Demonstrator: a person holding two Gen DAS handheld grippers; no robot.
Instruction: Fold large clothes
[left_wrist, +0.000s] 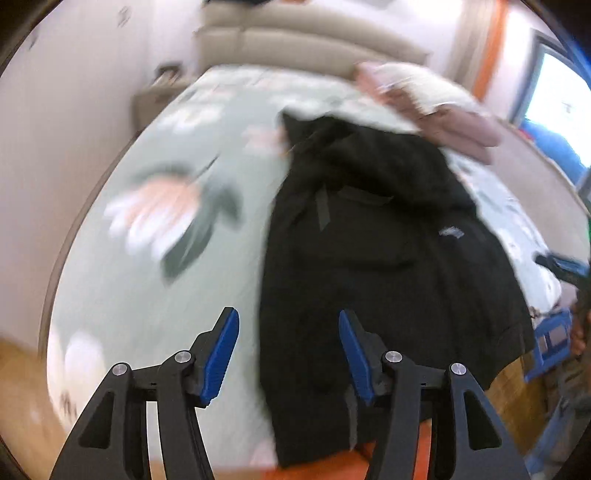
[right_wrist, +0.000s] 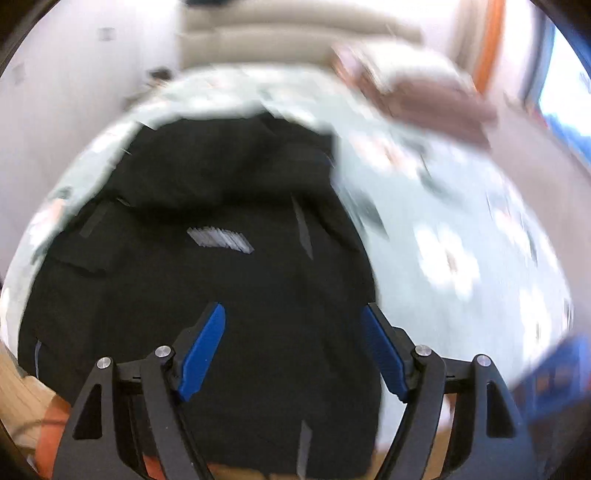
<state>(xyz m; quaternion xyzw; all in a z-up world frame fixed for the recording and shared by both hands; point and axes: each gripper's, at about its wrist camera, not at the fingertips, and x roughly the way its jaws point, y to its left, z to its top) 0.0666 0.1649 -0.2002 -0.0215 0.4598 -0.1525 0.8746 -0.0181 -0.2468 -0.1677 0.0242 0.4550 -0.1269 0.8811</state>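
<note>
Both tools hang empty: left gripper (left_wrist: 288, 354) and right gripper (right_wrist: 291, 350) spread wide above the black jacket (left_wrist: 388, 240), which lies on the floral bed (left_wrist: 147, 295), hem seemingly over the near edge. Pinch matching outer edges before folding.

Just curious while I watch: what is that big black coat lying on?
The black coat lies on a bed sheet, pale green with large flowers. Its lower hem hangs past the bed's near edge, over something orange. The sheet directly beneath the coat is covered, so anything there is hidden.
</note>
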